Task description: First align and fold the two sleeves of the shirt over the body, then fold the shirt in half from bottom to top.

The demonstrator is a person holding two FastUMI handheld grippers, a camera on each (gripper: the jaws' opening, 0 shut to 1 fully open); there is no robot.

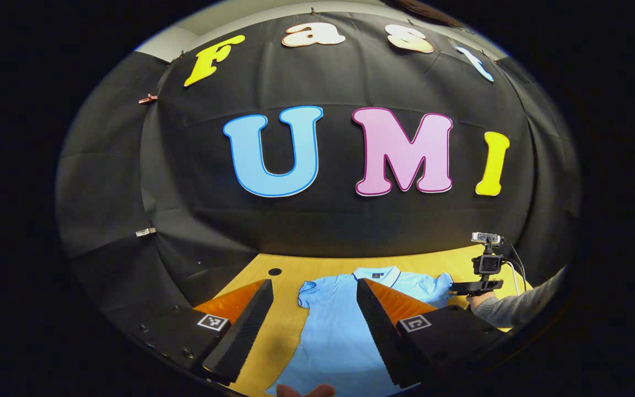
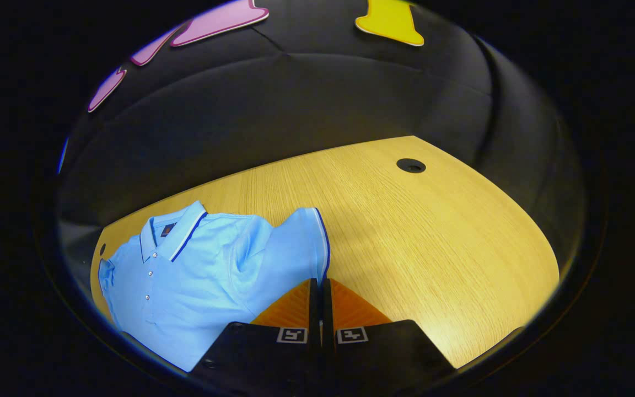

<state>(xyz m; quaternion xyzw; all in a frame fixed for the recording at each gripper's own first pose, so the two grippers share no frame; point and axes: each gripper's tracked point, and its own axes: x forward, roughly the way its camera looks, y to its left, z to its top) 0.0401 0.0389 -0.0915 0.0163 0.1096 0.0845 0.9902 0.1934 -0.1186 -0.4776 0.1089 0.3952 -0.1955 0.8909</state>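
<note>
A light blue polo shirt [image 1: 334, 331] lies face up on the wooden table [image 1: 273, 342], collar [image 1: 375, 273] toward the back wall. My left gripper [image 1: 313, 282] hovers open above it, one finger over bare table, the other over the shirt's body. The shirt's left sleeve [image 1: 309, 292] lies flat between the fingers. In the right gripper view the shirt [image 2: 196, 275] lies at the left, and my right gripper [image 2: 318, 284] is shut on the dark-trimmed cuff of its sleeve [image 2: 301, 242], which bunches up slightly. The left gripper view shows the right gripper [image 1: 452, 288] at that sleeve, held by a hand in a grey sleeve [image 1: 516, 309].
The table [image 2: 433, 248] has a round cable hole [image 2: 410, 165] at the back right, also seen as the hole [image 1: 274, 272] left of the shirt. Black cloth walls close in the back and sides. A fingertip [image 1: 301, 390] shows at the bottom edge.
</note>
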